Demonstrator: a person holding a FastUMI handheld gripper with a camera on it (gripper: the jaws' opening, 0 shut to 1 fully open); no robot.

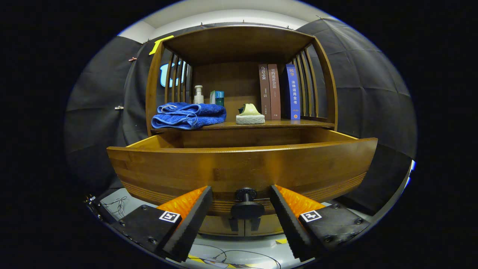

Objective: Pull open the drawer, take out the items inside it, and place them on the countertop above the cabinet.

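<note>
Drawer stands pulled out just ahead of the tongs, its knob centred between wide-spread fingers that touch nothing, its inside hidden above.

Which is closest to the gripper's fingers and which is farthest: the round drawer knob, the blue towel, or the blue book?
The gripper is open.
1. Drawer knob: between the fingers, on the front of the pulled-out drawer.
2. Blue towel: beyond the drawer, at the countertop's front edge, left side.
3. Blue book: standing farther back on the countertop, right side.
</note>
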